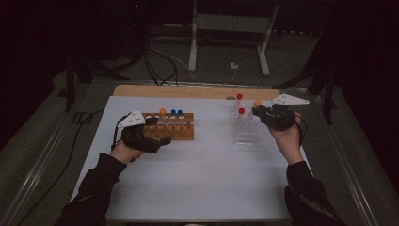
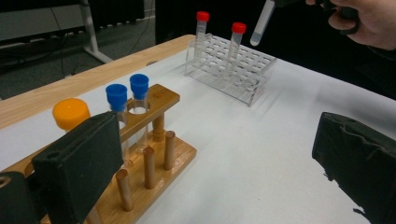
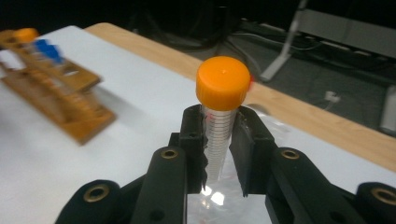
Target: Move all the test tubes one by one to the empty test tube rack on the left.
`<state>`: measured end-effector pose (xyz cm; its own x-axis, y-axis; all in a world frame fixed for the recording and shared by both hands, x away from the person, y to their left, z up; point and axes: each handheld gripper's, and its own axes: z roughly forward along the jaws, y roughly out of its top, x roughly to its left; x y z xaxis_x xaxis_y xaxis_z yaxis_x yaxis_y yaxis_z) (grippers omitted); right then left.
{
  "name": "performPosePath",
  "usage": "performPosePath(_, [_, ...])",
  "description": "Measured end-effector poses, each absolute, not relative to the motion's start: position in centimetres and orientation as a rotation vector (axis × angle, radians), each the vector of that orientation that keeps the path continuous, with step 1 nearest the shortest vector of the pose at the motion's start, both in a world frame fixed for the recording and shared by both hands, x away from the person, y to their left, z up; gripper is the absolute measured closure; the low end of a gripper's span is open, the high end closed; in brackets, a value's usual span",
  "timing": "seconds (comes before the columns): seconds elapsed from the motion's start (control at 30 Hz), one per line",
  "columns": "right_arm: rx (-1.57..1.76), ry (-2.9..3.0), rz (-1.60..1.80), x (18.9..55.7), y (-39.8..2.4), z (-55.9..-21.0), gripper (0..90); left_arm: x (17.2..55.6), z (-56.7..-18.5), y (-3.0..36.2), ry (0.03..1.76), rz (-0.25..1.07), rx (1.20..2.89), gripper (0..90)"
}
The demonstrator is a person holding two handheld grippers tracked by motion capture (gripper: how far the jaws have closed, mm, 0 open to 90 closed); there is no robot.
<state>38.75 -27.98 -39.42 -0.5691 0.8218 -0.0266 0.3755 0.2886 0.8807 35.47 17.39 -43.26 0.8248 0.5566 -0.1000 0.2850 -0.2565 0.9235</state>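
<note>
Left gripper view: two blue-capped tubes (image 2: 127, 100)

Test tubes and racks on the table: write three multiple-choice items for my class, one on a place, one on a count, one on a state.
1. Where do the blue-capped tubes stand?
A. wooden rack
B. clear rack
C. flat on the table

2. How many red-capped tubes stand in the clear rack?
A. one
B. two
C. four

3. What state is the right gripper in?
A. open, empty
B. shut on the orange-capped tube
C. resting on the table

Key: 1 A, they rise from its holes; 2 B, two red caps show; 3 B, pads clamp the tube.
</note>
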Motion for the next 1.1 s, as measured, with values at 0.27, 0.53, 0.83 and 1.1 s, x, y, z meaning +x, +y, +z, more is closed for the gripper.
performPosePath(0.27, [0.986,2.152,1.288,36.6,-25.5,-39.6,74.4,35.2,-42.9,16.8,0.615,0.255,1.857,2.6])
performPosePath(0.53, [0.907,2.244,1.323,35.2,-22.5,-40.7,74.4,34.4,-42.3,15.3,0.556,0.228,1.877,2.6])
performPosePath(0.83, [0.836,2.329,1.318,34.4,-19.6,-42.0,74.3,33.8,-41.5,13.3,0.506,0.175,1.885,2.8])
performPosePath(1.1, [0.773,2.395,1.321,33.6,-17.8,-43.0,74.3,33.5,-40.9,11.6,0.467,0.158,1.894,5.4])
